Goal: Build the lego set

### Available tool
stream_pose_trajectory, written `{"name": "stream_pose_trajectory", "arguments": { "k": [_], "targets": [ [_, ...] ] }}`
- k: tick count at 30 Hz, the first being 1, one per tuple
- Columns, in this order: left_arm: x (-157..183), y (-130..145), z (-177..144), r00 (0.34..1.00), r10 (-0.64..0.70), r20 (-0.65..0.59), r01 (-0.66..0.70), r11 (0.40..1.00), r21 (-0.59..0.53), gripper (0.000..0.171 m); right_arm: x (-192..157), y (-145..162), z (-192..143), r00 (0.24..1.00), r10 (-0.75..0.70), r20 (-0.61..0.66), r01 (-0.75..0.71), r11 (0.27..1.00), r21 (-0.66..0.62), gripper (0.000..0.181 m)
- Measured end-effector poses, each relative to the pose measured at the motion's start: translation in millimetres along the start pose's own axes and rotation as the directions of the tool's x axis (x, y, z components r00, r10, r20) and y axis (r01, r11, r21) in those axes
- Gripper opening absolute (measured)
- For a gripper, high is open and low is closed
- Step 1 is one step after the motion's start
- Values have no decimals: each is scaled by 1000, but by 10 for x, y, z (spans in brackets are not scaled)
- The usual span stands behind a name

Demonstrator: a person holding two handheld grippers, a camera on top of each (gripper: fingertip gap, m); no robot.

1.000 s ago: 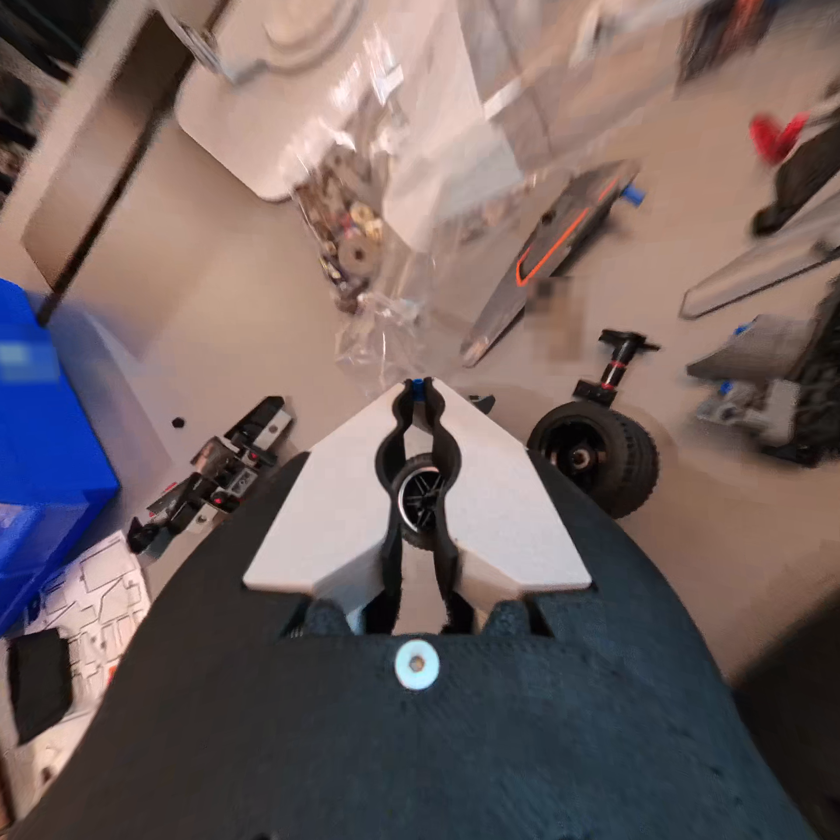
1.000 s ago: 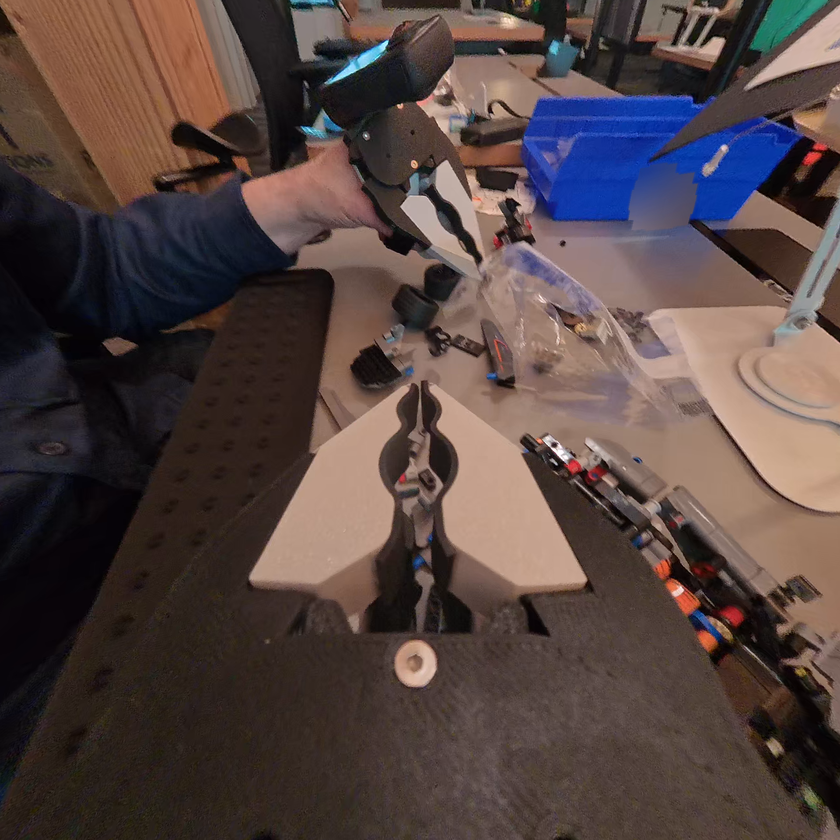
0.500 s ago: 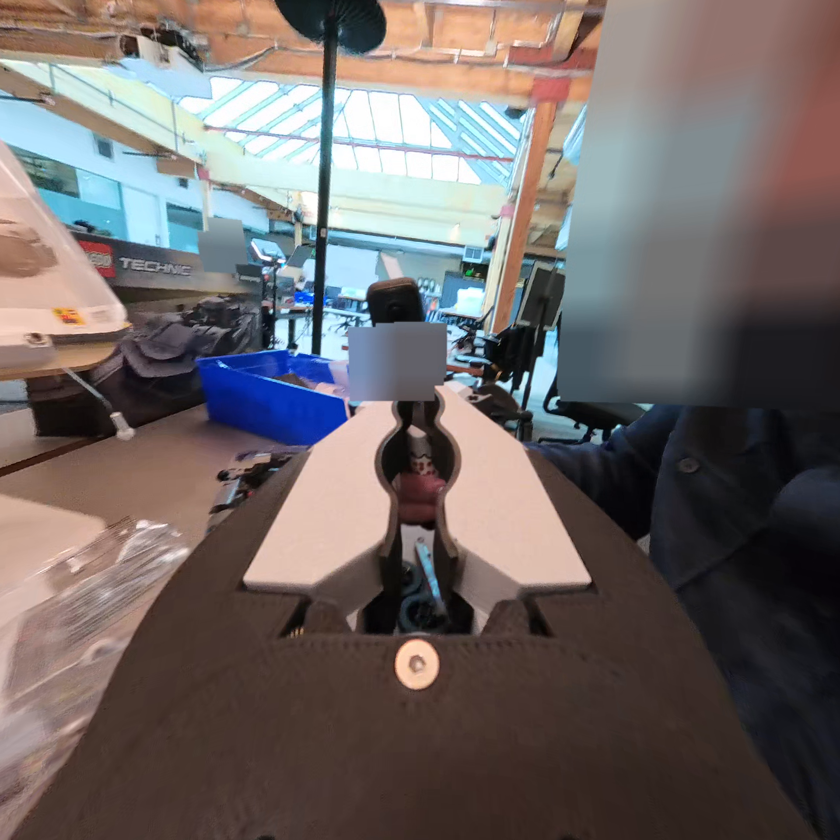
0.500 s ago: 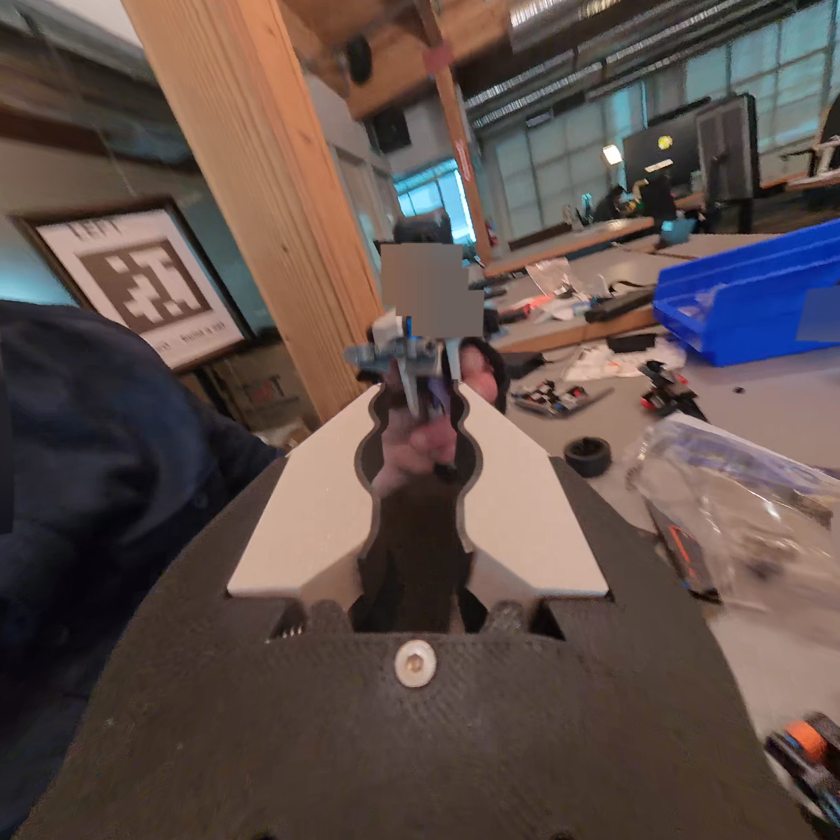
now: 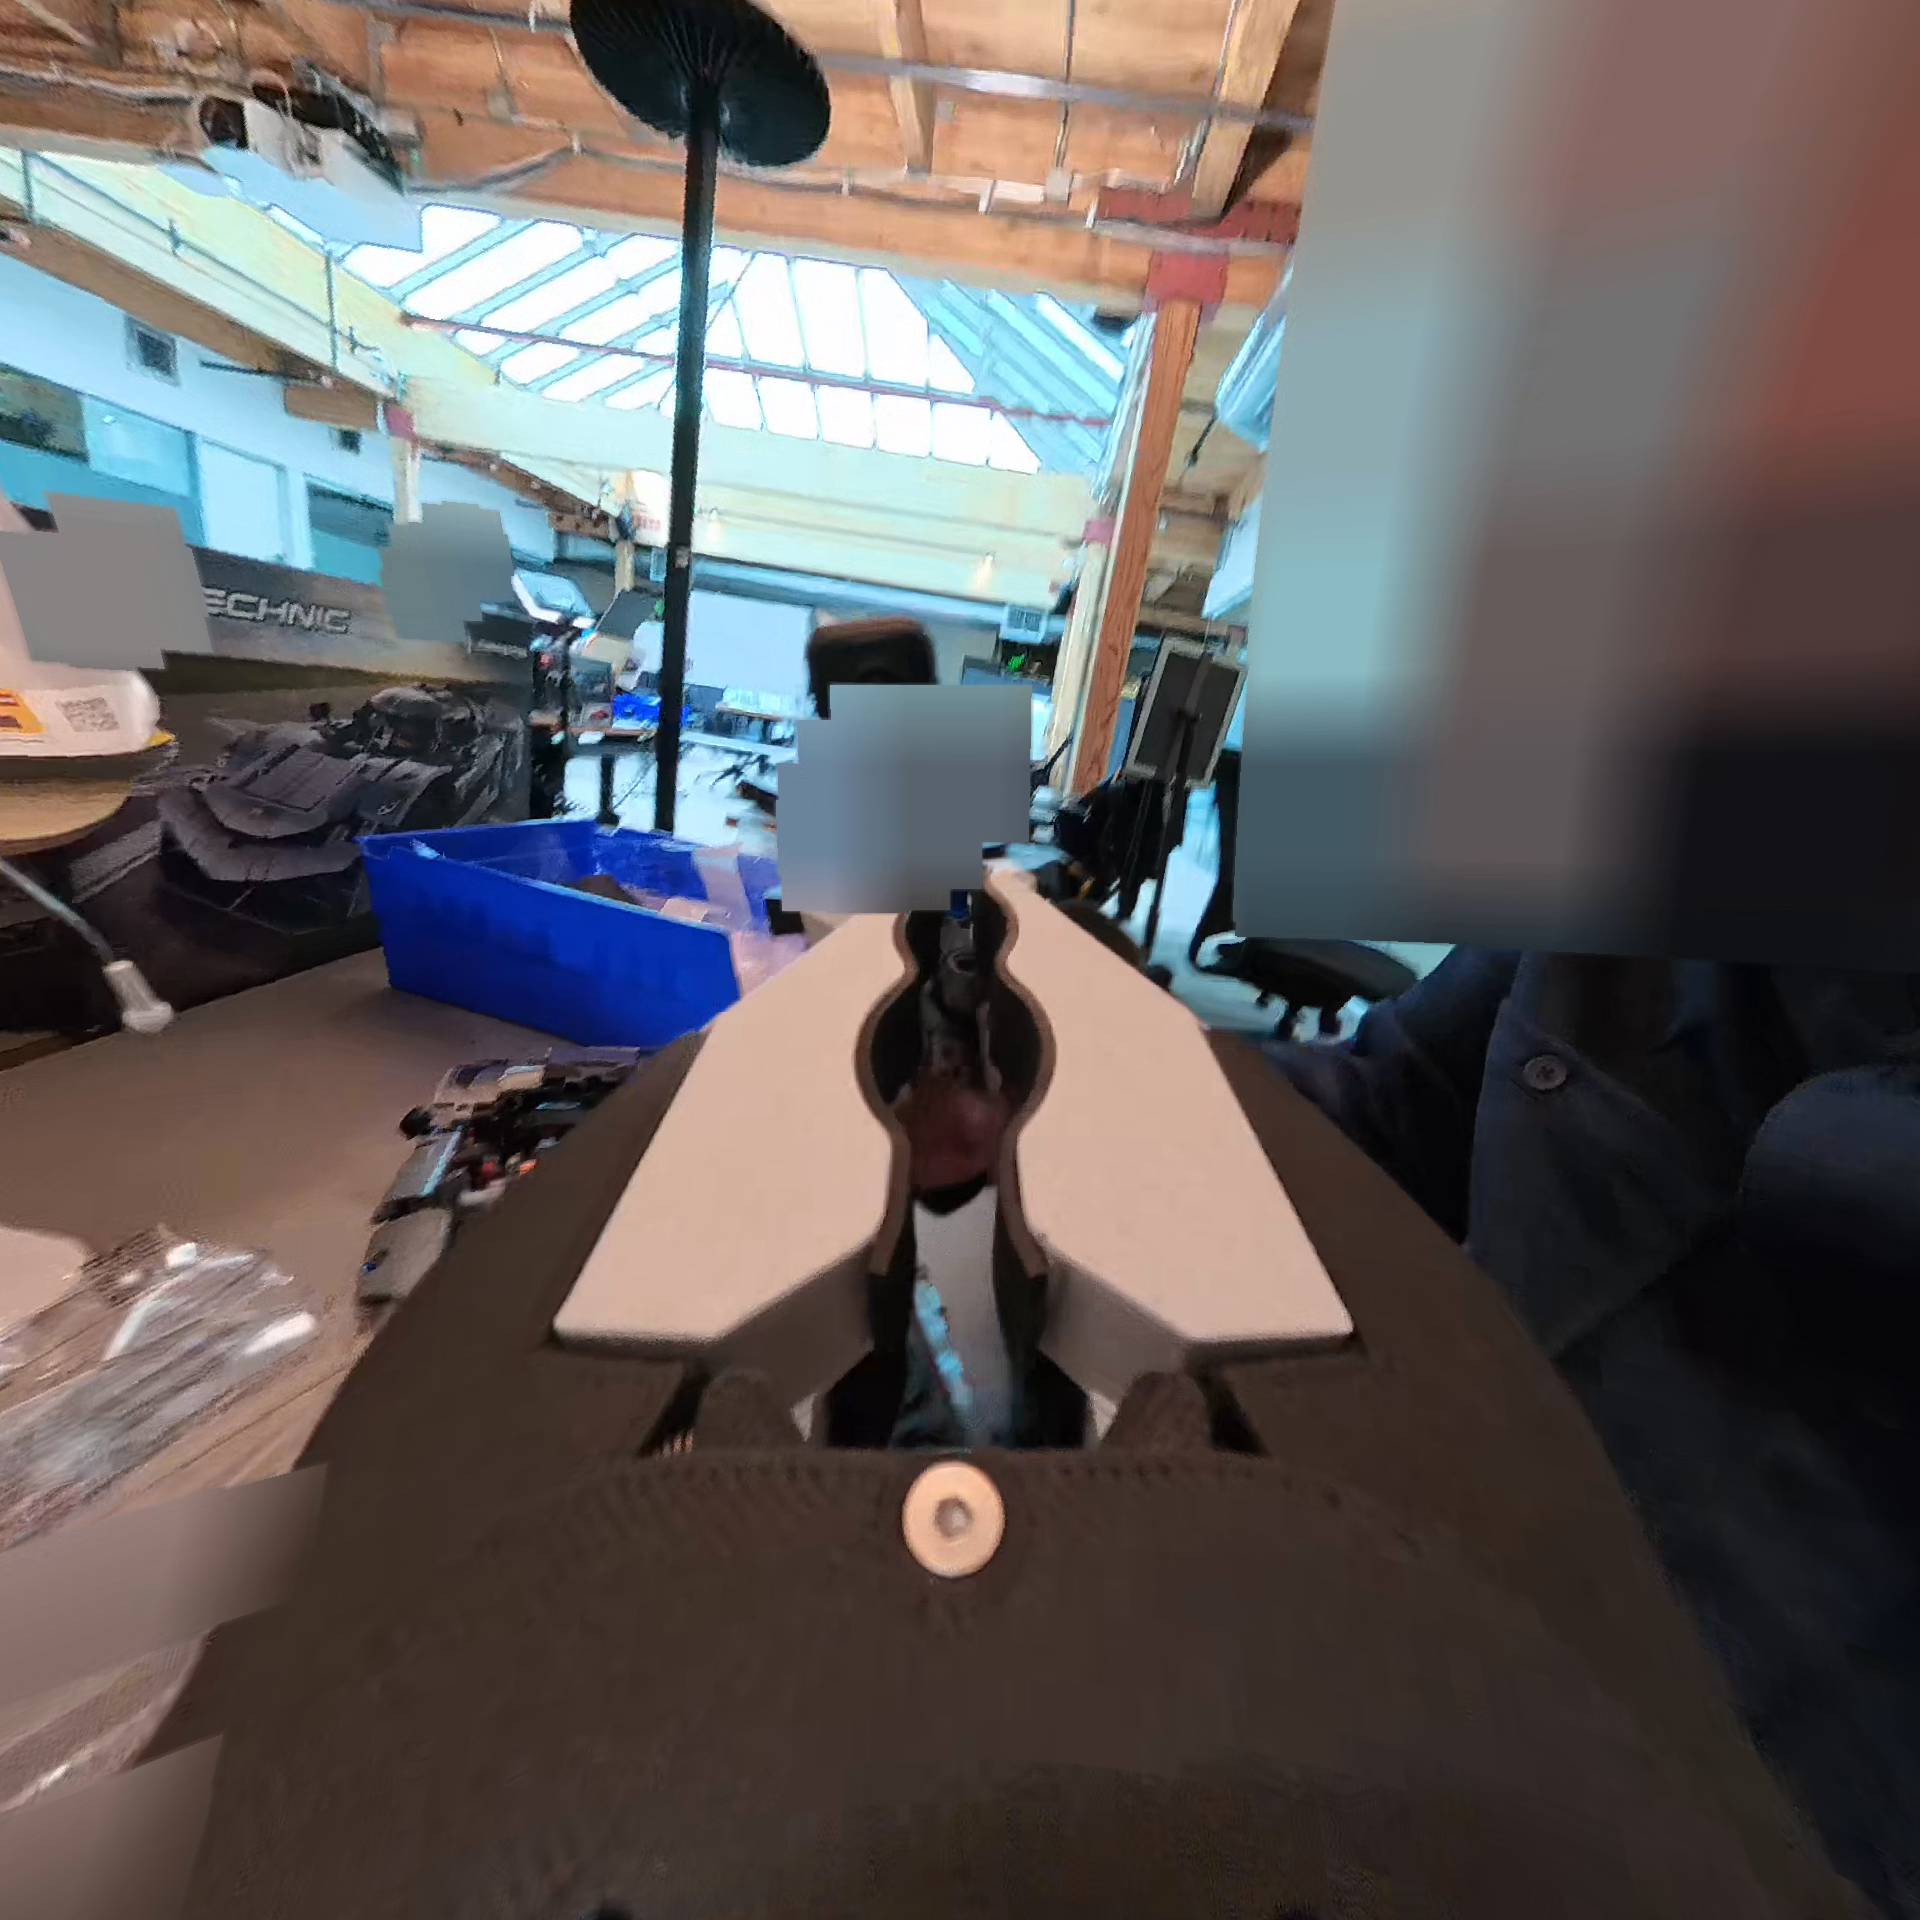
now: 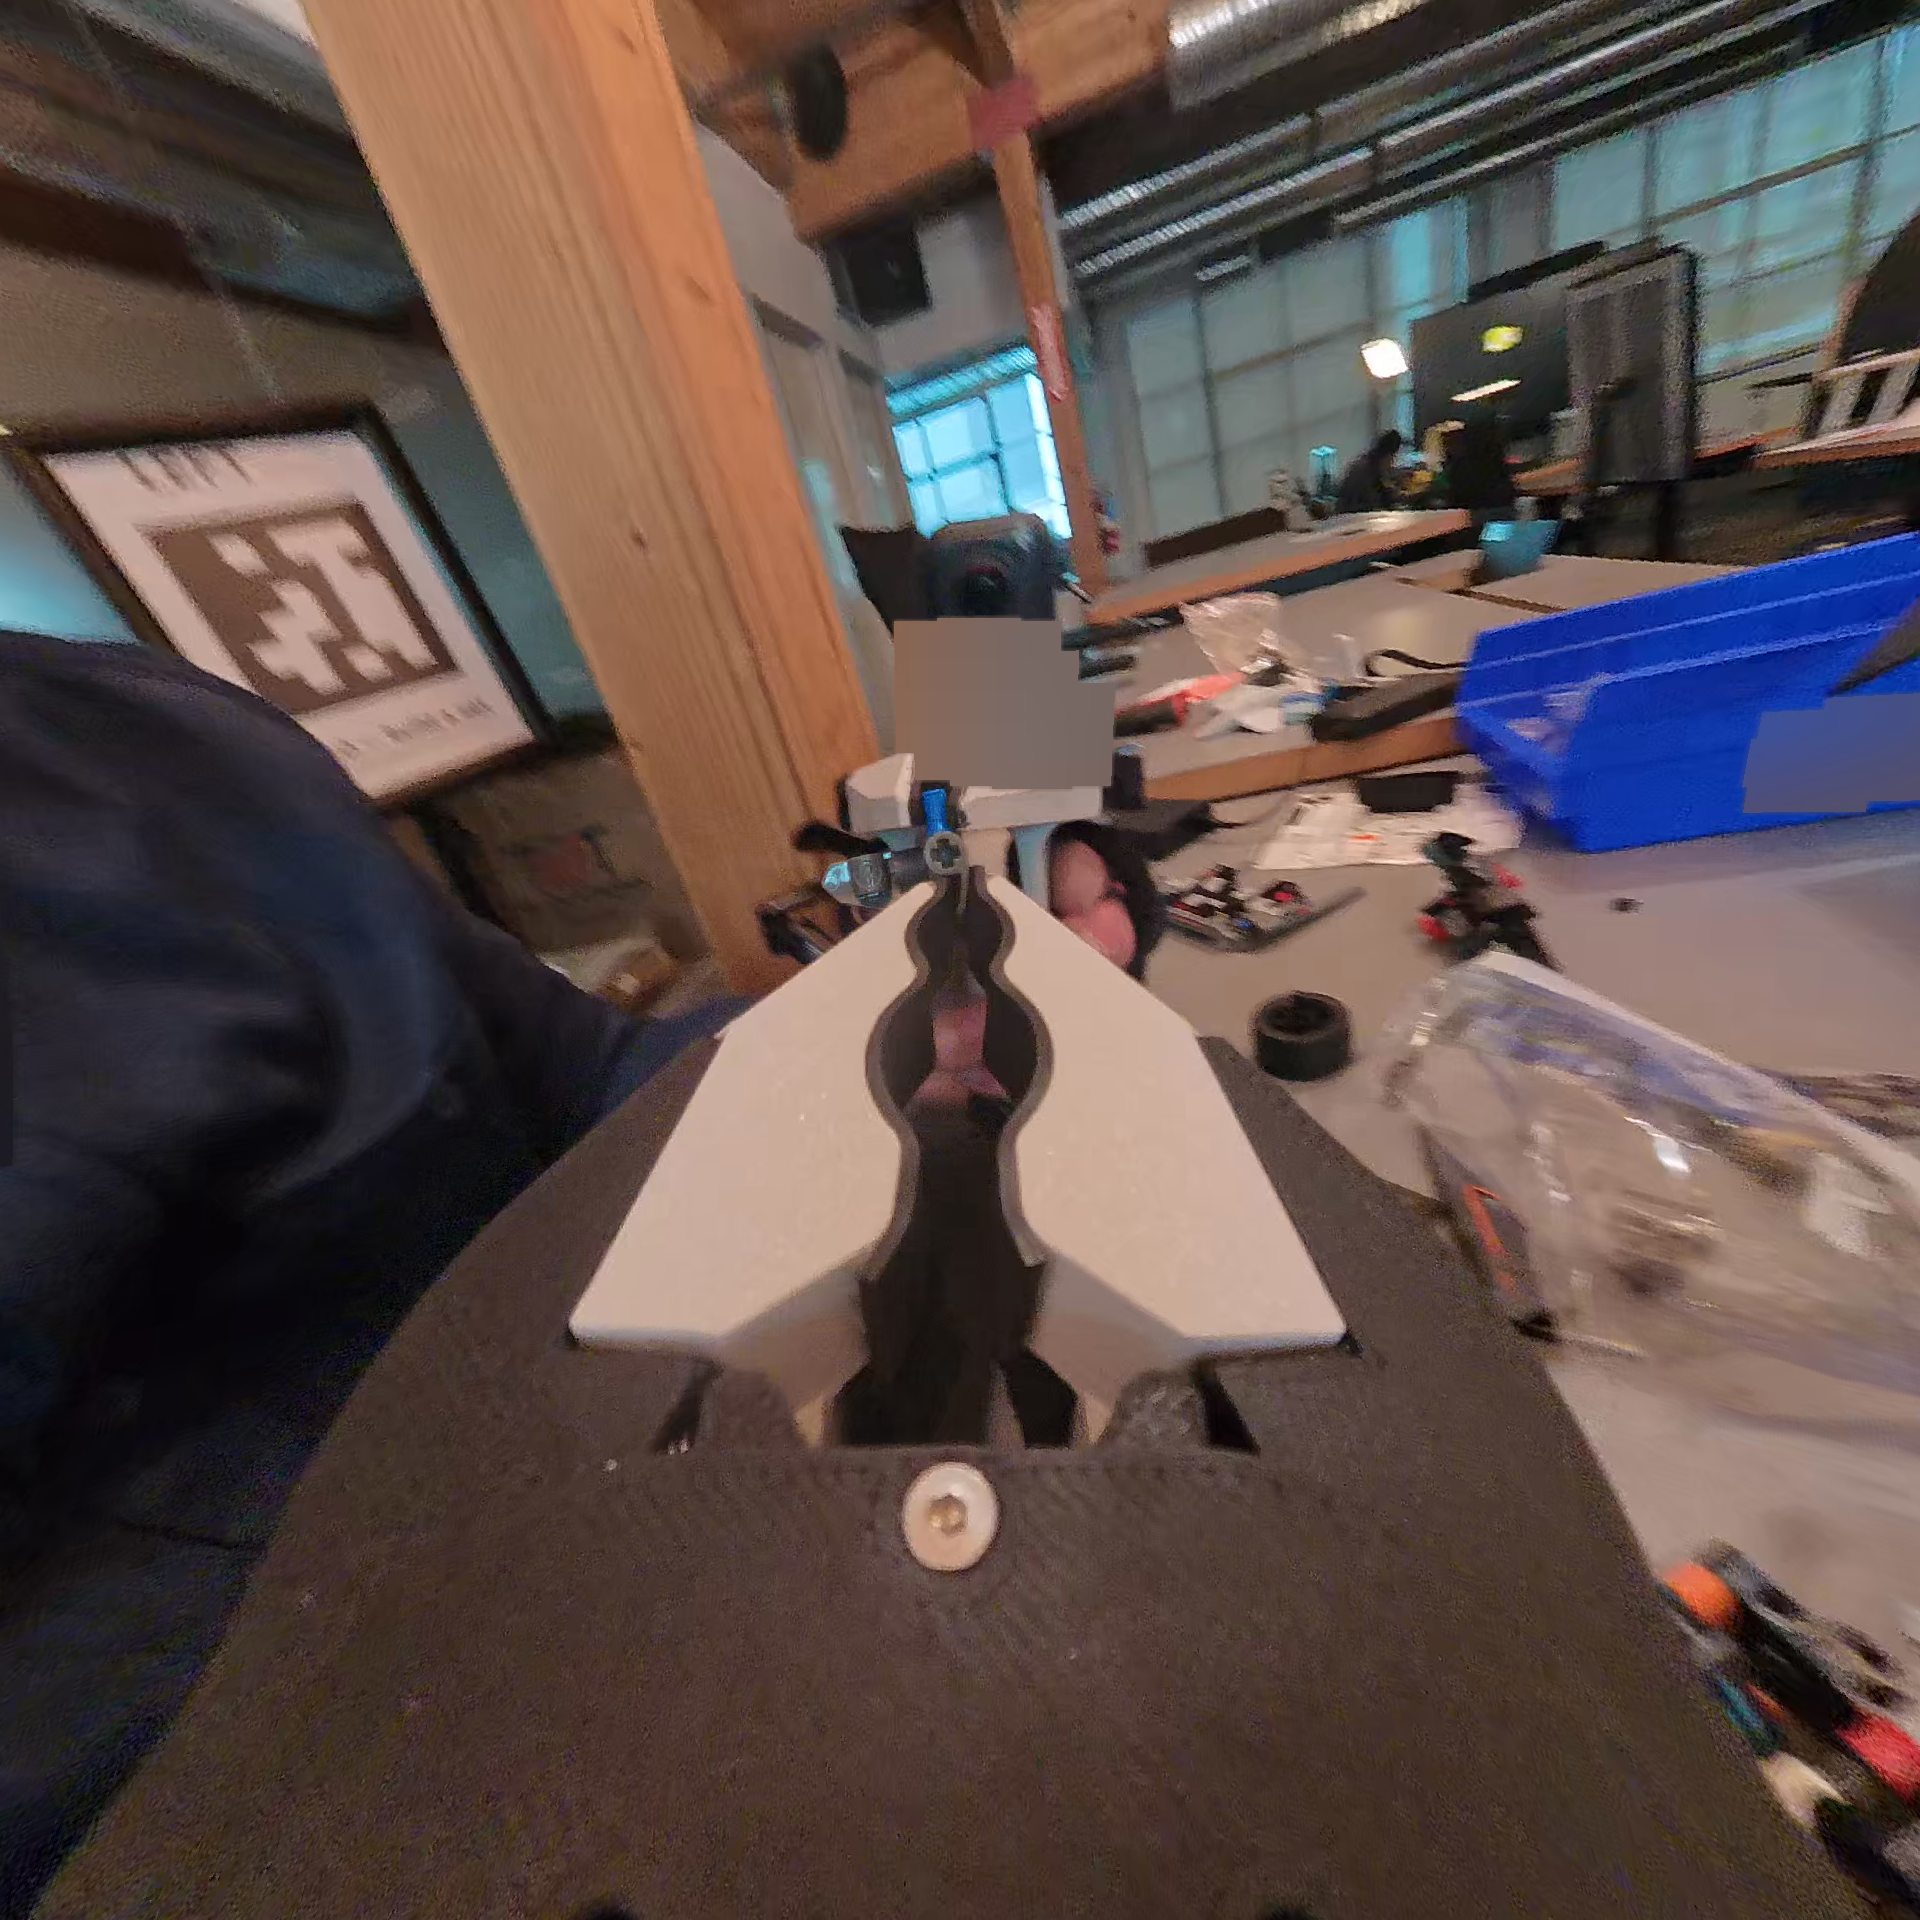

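While both claws meet midair, right claw (image 6: 961,894) pinches grey lego piece (image 6: 935,831).

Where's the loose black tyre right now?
In the right wrist view, the black tyre lies on the grey table, right of the hand-held gripper's tips and just left of the clear plastic bag.

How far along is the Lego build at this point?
Roughly midway, I'd judge. Done: a long, partly built chassis lies on the table. In hand: the right gripper is shut on a small grey sub-assembly with a blue pin, facing the left gripper, whose grip is unclear. Left: a bag of parts and a loose tyre.
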State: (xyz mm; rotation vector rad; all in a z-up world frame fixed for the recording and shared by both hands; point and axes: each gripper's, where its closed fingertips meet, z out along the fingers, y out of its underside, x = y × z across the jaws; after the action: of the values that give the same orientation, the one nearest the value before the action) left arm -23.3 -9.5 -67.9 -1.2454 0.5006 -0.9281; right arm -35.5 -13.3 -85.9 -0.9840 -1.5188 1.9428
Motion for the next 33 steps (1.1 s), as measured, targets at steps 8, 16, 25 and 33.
{"name": "stream_pose_trajectory", "arguments": {
  "k": [8,16,25,33],
  "targets": [
    [-81,171,-55,951,291,101,-255,928,-271,1,99,125,-47,965,-218,-148,192,966,-170,0],
    [-134,191,-35,934,280,220,-217,937,-272,0,139,131,-114,938,-289,-194,244,943,-224,0],
    [-324,-165,-429,879,279,387,-190,949,-252,0,308,223,-387,920,-290,-263,209,932,-297,0],
    [-549,1044,-327,922,289,259,-45,742,-669,2,474,374,-586,939,-209,-273,116,941,-319,0]
  ]
}}
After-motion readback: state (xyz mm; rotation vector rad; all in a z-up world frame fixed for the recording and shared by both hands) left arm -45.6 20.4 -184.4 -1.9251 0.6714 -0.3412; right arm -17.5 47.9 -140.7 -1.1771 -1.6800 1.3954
